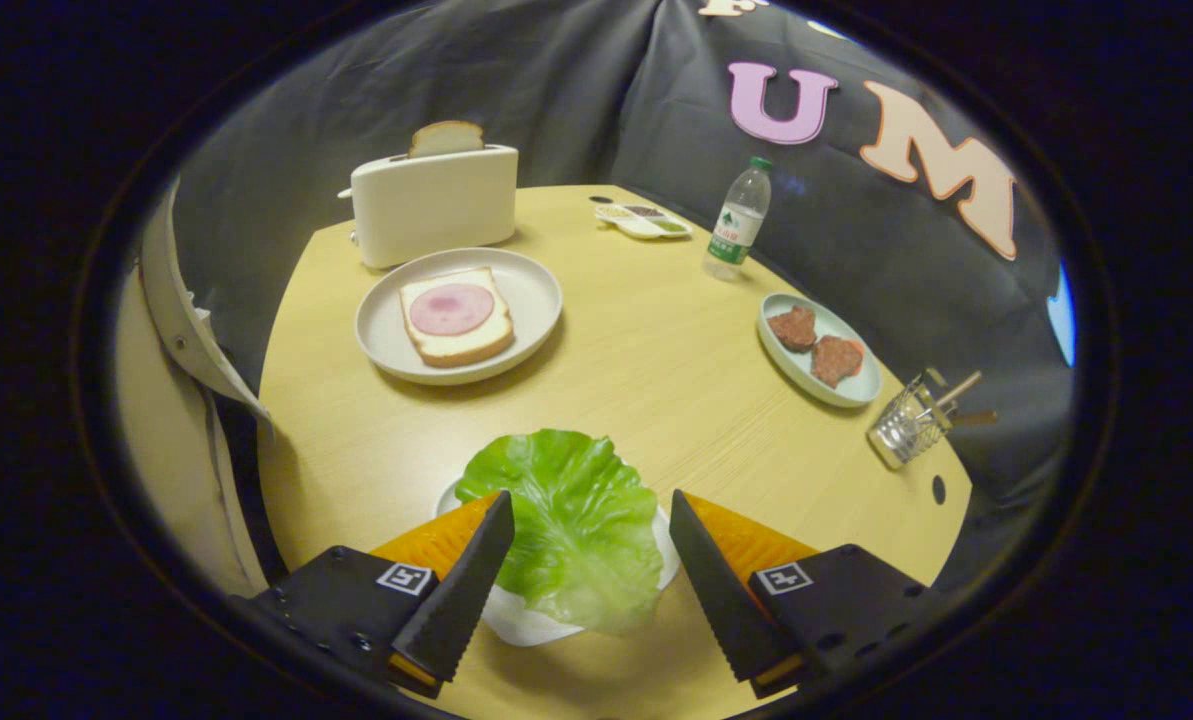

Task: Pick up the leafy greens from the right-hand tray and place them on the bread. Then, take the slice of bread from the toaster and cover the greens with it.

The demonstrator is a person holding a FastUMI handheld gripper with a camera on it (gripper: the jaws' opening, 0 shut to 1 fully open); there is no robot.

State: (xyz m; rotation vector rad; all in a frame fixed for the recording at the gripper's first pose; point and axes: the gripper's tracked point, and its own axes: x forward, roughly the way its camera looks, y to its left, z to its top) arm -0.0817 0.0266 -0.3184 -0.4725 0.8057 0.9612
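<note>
A green lettuce leaf [566, 520] lies on a small white tray [526, 622] at the near edge of the round wooden table [656, 360]. My gripper [588, 498] is open, its two fingers standing to either side of the leaf; the left fingertip overlaps the leaf's edge, the right one stands just off it. Beyond the fingers, a white plate [534, 285] holds a bread slice [481, 340] topped with a round of ham [452, 308]. Behind the plate a white toaster [434, 205] has a slice of bread [446, 138] sticking up from its slot.
To the right, beyond the fingers, an oval dish [861, 385] carries two meat patties. A water bottle [738, 220] and a small divided dish [644, 220] stand at the far edge. A wire holder [906, 430] with sticks sits near the right rim.
</note>
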